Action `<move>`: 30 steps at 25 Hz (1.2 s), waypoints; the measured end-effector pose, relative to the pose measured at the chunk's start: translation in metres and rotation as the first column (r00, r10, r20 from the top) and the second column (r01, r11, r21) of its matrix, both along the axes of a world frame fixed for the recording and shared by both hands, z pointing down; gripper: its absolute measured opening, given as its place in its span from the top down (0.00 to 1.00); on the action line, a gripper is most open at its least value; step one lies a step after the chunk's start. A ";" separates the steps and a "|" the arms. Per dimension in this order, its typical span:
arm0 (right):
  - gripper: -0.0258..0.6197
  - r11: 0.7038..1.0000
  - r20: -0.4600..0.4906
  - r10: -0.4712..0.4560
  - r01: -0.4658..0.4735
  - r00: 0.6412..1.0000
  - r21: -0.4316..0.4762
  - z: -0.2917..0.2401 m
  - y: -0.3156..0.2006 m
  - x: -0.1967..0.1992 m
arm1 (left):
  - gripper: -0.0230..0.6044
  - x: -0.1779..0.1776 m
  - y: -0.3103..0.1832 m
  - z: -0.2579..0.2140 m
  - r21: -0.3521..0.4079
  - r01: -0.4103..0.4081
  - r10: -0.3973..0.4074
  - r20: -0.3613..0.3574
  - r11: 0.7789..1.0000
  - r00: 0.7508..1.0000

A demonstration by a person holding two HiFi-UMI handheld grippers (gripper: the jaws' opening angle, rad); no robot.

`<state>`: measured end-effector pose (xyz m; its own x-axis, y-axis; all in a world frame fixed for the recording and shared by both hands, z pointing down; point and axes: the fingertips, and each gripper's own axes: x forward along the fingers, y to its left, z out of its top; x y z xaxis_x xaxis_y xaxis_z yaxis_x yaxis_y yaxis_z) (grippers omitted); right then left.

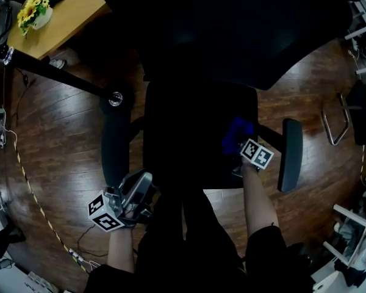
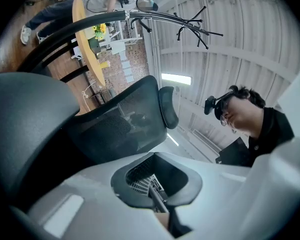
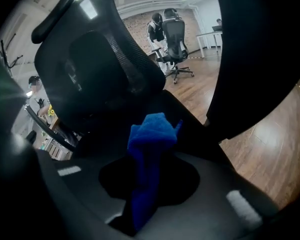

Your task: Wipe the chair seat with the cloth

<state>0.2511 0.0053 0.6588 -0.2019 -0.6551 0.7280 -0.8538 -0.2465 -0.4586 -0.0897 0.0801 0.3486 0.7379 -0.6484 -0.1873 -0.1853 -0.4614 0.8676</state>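
Chair seat (image 1: 183,139), wiping apparently early, most left: right gripper (image 1: 243,148) pinches cloth (image 1: 236,132) at seat's right side; left gripper (image 1: 137,191) pressed together, empty, off the seat.

Dark sleeves (image 1: 265,244) — black-and-white marker cubes (image 1: 105,212)

Left gripper (image 1: 140,187): we held it low at our left side, jaws together, pointed upward.
Right gripper (image 1: 244,146): we reached it forward on a bare forearm (image 1: 260,201), jaws clamped on the cloth (image 3: 151,134).
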 end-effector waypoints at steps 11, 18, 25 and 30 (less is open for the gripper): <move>0.87 0.960 0.276 -0.237 0.181 0.932 0.213 -0.062 0.002 -0.204 | 0.97 -0.013 0.009 -0.001 0.000 0.035 -0.035 -0.020 0.999 0.999; 0.87 0.886 0.450 -0.464 0.412 0.763 0.214 -0.060 0.038 -0.374 | 0.98 -0.027 0.018 0.001 -0.009 0.072 -0.073 -0.013 0.997 0.997; 0.87 0.901 0.468 -0.410 0.427 0.783 0.076 0.003 0.063 -0.340 | 0.98 -0.033 0.026 0.008 -0.027 0.065 -0.066 -0.003 0.997 0.998; 0.87 0.963 0.386 -0.255 0.270 0.887 0.017 0.018 0.063 -0.232 | 0.98 -0.018 0.022 0.001 -0.011 0.027 -0.028 -0.018 1.000 0.999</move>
<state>0.0189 0.0682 0.6764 -0.6291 -0.5142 0.5830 -0.6514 -0.0605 -0.7563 -0.1076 0.1019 0.3499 0.7163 -0.6705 -0.1931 -0.1822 -0.4469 0.8759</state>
